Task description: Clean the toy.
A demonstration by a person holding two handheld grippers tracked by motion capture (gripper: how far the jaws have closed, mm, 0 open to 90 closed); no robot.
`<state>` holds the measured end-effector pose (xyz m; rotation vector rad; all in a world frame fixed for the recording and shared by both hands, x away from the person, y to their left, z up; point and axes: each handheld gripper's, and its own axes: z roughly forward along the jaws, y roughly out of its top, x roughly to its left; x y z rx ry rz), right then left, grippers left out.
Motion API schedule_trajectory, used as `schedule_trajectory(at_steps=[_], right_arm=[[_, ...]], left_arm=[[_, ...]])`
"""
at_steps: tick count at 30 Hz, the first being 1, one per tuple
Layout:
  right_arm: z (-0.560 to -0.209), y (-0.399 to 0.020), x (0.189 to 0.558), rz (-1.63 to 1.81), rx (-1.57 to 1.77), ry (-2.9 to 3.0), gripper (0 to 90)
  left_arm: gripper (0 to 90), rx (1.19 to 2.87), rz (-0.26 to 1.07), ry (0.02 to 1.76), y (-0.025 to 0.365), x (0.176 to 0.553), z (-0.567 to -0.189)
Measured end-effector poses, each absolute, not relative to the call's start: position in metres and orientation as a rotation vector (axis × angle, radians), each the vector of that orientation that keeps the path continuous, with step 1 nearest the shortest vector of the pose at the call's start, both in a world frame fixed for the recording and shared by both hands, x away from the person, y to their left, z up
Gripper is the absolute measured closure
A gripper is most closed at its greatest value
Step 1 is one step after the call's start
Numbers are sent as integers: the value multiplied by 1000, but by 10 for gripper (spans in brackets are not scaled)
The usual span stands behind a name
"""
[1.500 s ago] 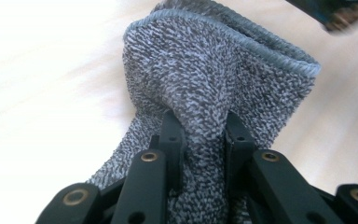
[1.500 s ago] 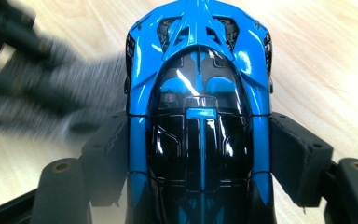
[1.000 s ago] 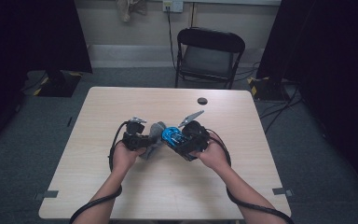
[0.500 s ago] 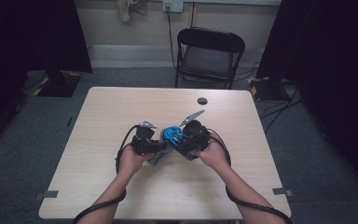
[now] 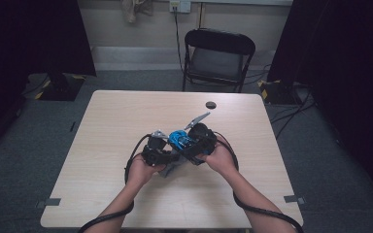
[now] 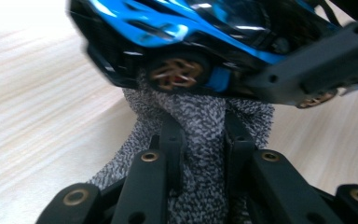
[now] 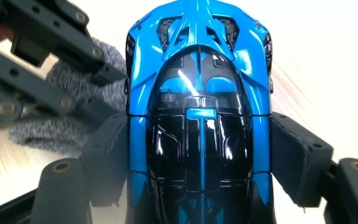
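Blue toy car [image 7: 198,116], glossy moulded body with black canopy and bronze spoked wheels, is clamped by its flanks in the right gripper [image 7: 198,154] just above the wooden table [image 5: 116,121] near its middle. Speckled grey knit cloth [image 6: 200,135] is pinched in the closed left gripper [image 6: 200,140], pressed under the car's side; wiping judged under way, upper body left

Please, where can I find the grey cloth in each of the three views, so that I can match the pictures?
High view: the grey cloth lies at the table's middle, below the blue toy car.
Left gripper view: bottom centre, pinched between the left tool, under the car.
Right gripper view: left edge, beside the car.
Shared landmark: the blue toy car.
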<state>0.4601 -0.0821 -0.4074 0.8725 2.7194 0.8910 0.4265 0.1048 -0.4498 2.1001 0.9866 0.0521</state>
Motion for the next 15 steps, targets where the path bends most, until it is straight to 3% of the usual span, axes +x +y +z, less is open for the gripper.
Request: schedule_trajectory(at_steps=[15], right_arm=[[-411,-79,467,874,912,2728,285]], left_arm=[[742,2122,26,956,92,420,-455]])
